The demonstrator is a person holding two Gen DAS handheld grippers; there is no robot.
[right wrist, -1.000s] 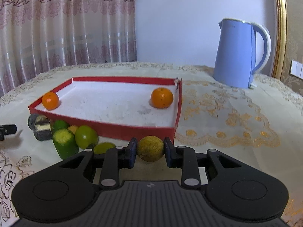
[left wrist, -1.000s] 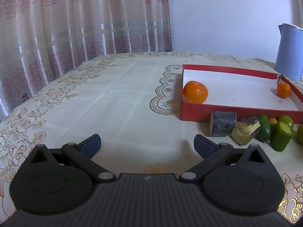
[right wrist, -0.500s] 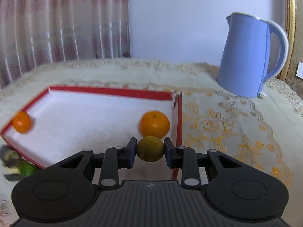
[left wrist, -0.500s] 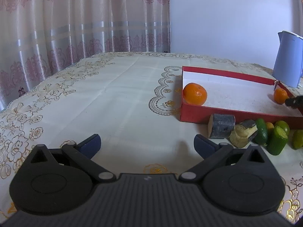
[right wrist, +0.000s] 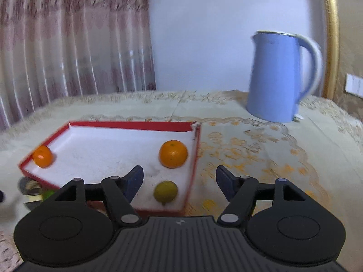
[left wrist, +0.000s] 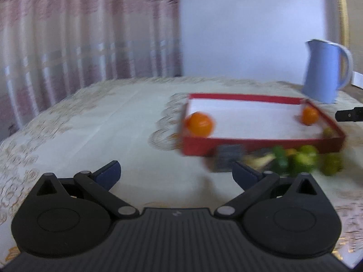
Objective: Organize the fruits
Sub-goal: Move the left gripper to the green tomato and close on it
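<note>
A red tray (right wrist: 131, 125) with a white floor holds two oranges (right wrist: 173, 153) (right wrist: 42, 156) and a yellow-green citrus fruit (right wrist: 165, 191) near its right front corner. My right gripper (right wrist: 179, 178) hovers just above that fruit. Its jaws are opening and nothing touches the pads. In the left wrist view the tray (left wrist: 249, 96) lies ahead to the right with an orange (left wrist: 199, 123) in its near left corner. My left gripper (left wrist: 177, 172) is open and empty over bare cloth. Several green fruits (left wrist: 306, 161) and cut pieces lie blurred in front of the tray.
A blue kettle (right wrist: 274, 77) stands behind the tray to the right. A dark cut block (left wrist: 229, 158) sits by the tray's front wall. The embroidered tablecloth (left wrist: 102, 124) stretches left toward the curtain. One right gripper fingertip (left wrist: 349, 114) shows at the left wrist view's right edge.
My right gripper moved over the tray, opened and let the yellow-green fruit drop onto the tray floor. The left gripper swung a little right and stays open and empty.
</note>
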